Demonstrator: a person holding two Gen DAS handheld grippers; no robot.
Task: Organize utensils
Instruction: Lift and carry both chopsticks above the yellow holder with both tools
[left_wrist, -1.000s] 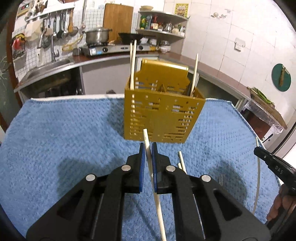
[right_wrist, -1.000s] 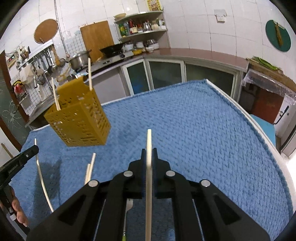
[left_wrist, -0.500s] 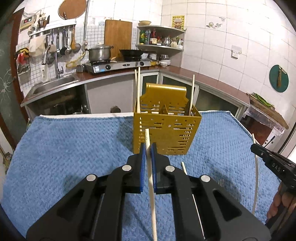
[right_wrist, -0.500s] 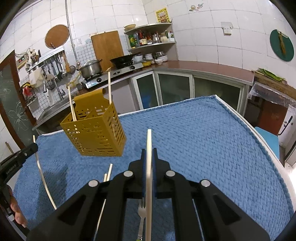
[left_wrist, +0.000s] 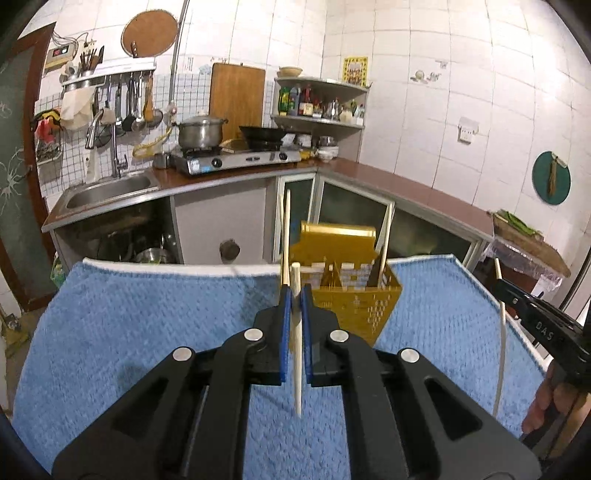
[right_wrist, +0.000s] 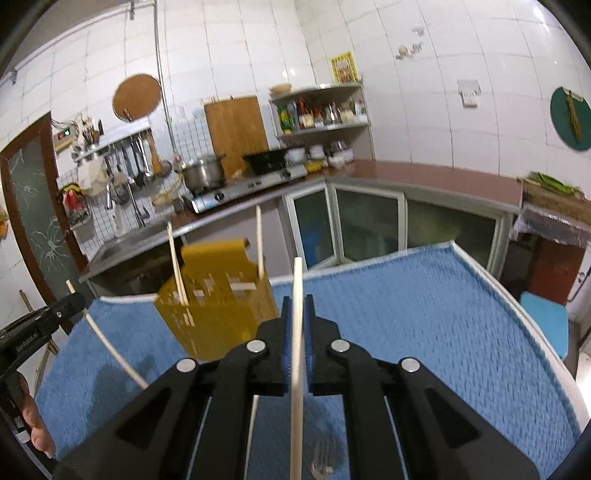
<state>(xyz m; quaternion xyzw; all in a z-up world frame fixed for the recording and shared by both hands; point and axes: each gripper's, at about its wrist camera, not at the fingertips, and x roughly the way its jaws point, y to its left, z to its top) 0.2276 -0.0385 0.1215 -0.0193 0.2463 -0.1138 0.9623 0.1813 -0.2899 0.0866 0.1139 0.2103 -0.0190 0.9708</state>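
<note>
A yellow perforated utensil holder (left_wrist: 354, 295) stands on the blue towel (left_wrist: 147, 325), with two pale chopsticks (left_wrist: 285, 236) upright in it. It also shows in the right wrist view (right_wrist: 218, 314). My left gripper (left_wrist: 294, 295) is shut on a pale chopstick (left_wrist: 297, 354), held above the towel just in front of the holder's left side. My right gripper (right_wrist: 297, 306) is shut on another pale chopstick (right_wrist: 296, 350), right of the holder. Each gripper shows at the edge of the other's view, the right one (left_wrist: 535, 317) and the left one (right_wrist: 40, 325).
A fork (right_wrist: 322, 469) and one more chopstick (right_wrist: 251, 435) lie on the towel under my right gripper. Behind the table run a kitchen counter with a sink (left_wrist: 110, 188), a stove (left_wrist: 236, 158) and cabinets. The towel's right edge (right_wrist: 517, 306) drops off to the floor.
Both grippers have risen and tilted up with their chopsticks, so the holder sits lower and closer in both views. The loose chopsticks on the towel have dropped out of the left wrist view.
</note>
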